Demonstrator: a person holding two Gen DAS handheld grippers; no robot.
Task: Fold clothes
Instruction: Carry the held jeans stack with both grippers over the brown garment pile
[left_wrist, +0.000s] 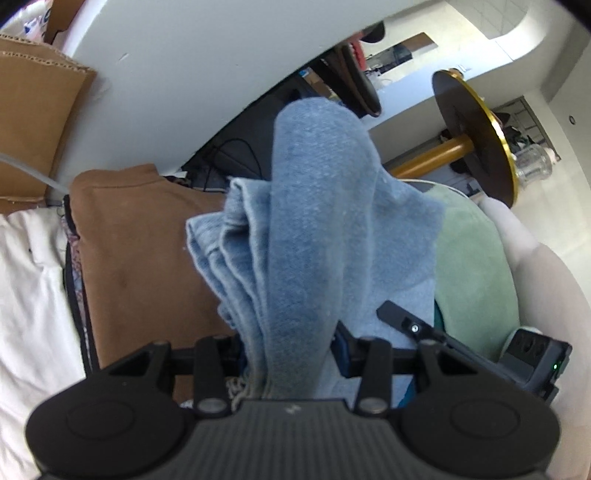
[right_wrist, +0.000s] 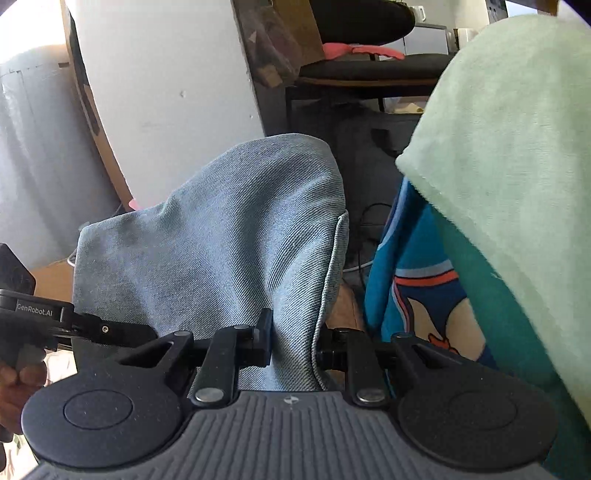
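Denim, light-blue folded garment (left_wrist: 314, 229), clamped by left gripper (left_wrist: 291, 354) and right gripper (right_wrist: 291, 343); long axis toward frame top, both equally near.

left gripper (left_wrist: 291, 354) fingertips buried in denim (left_wrist: 314, 221)

Right claw (right_wrist: 291, 350) clamped on a fold of blue denim garment (right_wrist: 229, 236), bunched upward toward twelve o'clock between the two fingers (right_wrist: 263, 341). At three o'clock, draped a pale green towel (right_wrist: 517, 166) over a teal printed cloth (right_wrist: 417, 280). At nine o'clock, showed the left claw (right_wrist: 99, 330), touching the denim's edge, with a hand (right_wrist: 14, 384) on its grip. Beyond, at twelve o'clock, stood a white panel (right_wrist: 166, 92) and a dark chair (right_wrist: 369, 70).
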